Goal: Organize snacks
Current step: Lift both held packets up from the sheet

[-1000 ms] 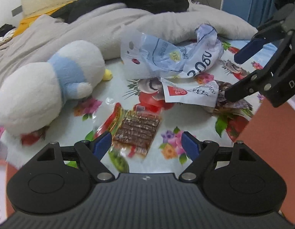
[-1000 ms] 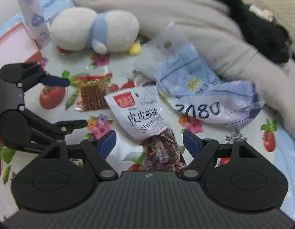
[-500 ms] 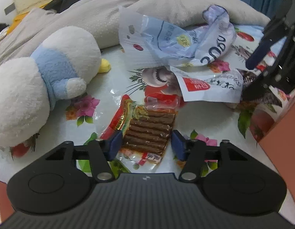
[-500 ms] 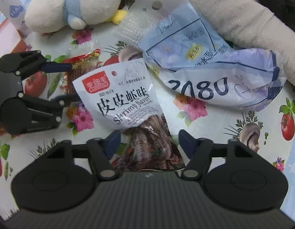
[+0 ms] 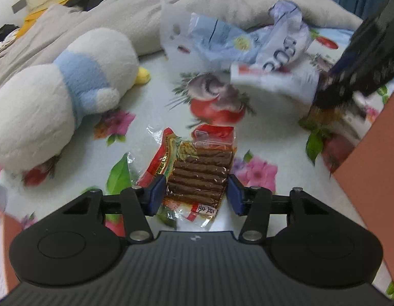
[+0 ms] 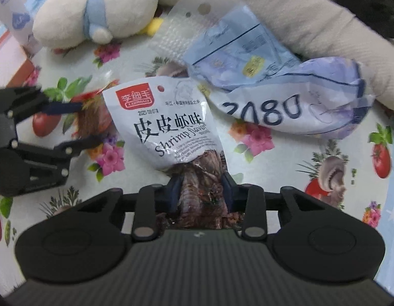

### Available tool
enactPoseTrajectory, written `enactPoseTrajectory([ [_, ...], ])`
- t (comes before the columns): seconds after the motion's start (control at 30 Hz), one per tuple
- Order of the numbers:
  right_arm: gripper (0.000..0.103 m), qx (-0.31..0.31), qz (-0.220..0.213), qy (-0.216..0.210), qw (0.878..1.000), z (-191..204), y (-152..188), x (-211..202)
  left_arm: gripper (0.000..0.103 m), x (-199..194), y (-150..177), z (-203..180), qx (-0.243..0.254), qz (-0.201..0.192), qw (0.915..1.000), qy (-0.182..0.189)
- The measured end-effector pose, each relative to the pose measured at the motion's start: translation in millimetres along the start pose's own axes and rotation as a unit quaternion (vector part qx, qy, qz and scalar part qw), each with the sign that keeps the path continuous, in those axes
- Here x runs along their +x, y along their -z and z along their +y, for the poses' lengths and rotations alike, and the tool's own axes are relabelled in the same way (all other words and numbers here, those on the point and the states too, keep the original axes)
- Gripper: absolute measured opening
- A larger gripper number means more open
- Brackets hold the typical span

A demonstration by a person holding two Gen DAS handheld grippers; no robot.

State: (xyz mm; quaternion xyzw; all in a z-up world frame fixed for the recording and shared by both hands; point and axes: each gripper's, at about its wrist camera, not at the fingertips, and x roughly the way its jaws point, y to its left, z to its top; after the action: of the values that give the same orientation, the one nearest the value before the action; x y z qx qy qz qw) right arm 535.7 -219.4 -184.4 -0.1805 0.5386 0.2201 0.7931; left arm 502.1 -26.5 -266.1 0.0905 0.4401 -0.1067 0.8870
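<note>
The shrimp-flavour snack bag [image 6: 171, 125] is laid flat on the flower-and-tomato printed cloth [image 6: 286, 173], white top end pointing away and the dark printed bottom end tucked between the blue pads of the right gripper [image 6: 200, 191]. Those jaws are closing right now, and the pads look to be pressed against both sides of the bag's lower end, which is bunched a bit there. In the left wrist view the same bag is seen blurred, up at the right [image 5: 273, 81].

Off to its left, the clear pack of brown sticks [image 5: 197, 176] with the red and yellow edge is lying on the cloth, near end sitting between the pads of the left gripper [image 5: 195, 193]. That one is roughly half open; the pads are right up against the pack's edges, though whether any real squeeze is applied can't be told.

Behind the shrimp bag a crumpled pale blue plastic bag [image 6: 286, 94] with big dark digits is spread out. A white plush toy [image 5: 56, 94] with a light blue band is lying further left, just beside a white bottle [image 6: 10, 15]. A grey blanket [image 6: 286, 12] is heaped along the back.
</note>
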Motion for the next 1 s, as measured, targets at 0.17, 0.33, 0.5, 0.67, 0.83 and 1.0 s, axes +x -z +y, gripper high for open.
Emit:
enactPoseTrajectory([
  [0.17, 0.037, 0.041, -0.047, -0.022, 0.998, 6.1, 5.1, -30.0, 0.056, -20.2, 16.1, 8.1, -0.039, 0.002, 0.9992, 0.007],
  [0.33, 0.037, 0.055, -0.074, -0.026, 0.995, 29.7, 14.5, -47.3, 0.033, -44.5, 33.9, 13.2, -0.067, 0.003, 0.9977, 0.009],
  [0.5, 0.034, 0.056, -0.102, -0.017, 0.993, 57.2, 23.2, -65.7, 0.026, -60.1, 55.9, 14.4, -0.084, 0.012, 0.9963, 0.01],
  [0.67, 0.032, 0.063, -0.137, -0.02, 0.988, 83.7, 36.3, -91.7, 0.02, -74.6, 79.1, 19.2, -0.108, 0.0, 0.9941, 0.01],
  [0.83, 0.03, 0.077, -0.163, -0.039, 0.983, 106.8, 53.6, -112.5, 0.01, -93.3, 99.0, 23.1, -0.136, -0.015, 0.9904, 0.019],
  [1.0, 0.03, 0.097, -0.174, -0.053, 0.978, 126.5, 82.9, -123.0, 0.007, -116.8, 119.1, 22.6, -0.156, -0.027, 0.987, 0.027],
])
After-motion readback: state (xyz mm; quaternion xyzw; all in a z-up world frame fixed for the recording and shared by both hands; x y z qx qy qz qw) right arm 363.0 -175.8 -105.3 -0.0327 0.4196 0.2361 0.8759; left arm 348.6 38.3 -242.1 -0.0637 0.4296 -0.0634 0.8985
